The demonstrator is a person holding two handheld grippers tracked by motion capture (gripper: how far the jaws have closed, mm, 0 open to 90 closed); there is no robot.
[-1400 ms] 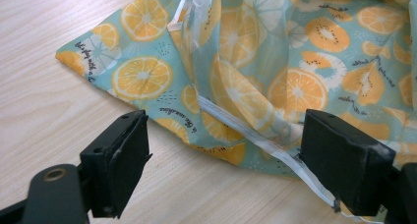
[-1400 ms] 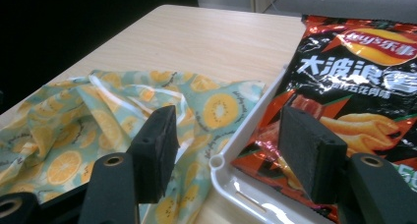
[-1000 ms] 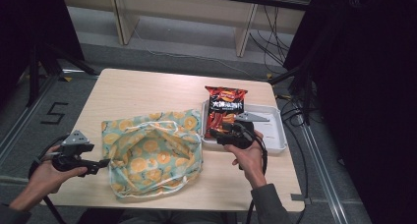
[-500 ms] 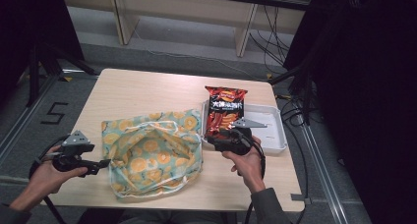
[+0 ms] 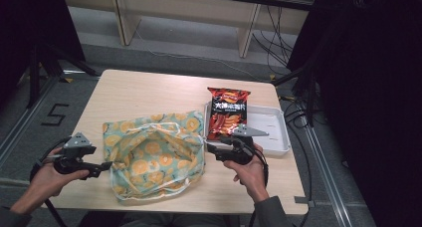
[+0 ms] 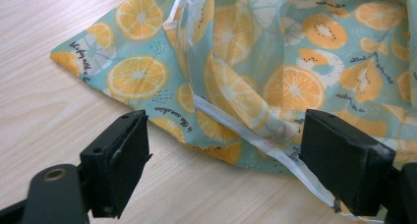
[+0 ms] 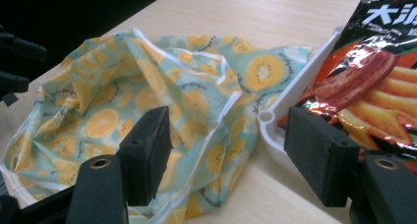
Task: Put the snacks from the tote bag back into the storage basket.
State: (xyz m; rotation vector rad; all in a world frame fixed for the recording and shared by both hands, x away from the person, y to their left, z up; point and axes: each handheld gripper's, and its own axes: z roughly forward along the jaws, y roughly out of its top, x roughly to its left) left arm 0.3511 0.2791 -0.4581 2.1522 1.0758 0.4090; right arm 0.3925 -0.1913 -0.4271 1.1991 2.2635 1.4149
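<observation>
Pale wood surface (image 5: 149, 92): from above we see a fruit-print bag (image 5: 154, 155) lying crumpled at its middle, left tongs (image 5: 102, 166) just beside its left edge, right tongs (image 5: 211, 149) near a white tray (image 5: 271, 132) with a red snack packet (image 5: 227, 112) on it. Along the left tongs (image 6: 221, 160), we see jaws wide apart, empty, astride the bag's (image 6: 275, 57) edge. Along the right tongs (image 7: 226, 155), jaws gape between bag (image 7: 147, 96) and tray (image 7: 290, 96), gripping nothing.

Left gripper (image 5: 105, 166) held low in the left hand (image 5: 44, 176), jaws spread wide, pointing right. Right gripper (image 5: 210, 148) in the right hand (image 5: 247, 168), jaws parted wide, pointing left.
</observation>
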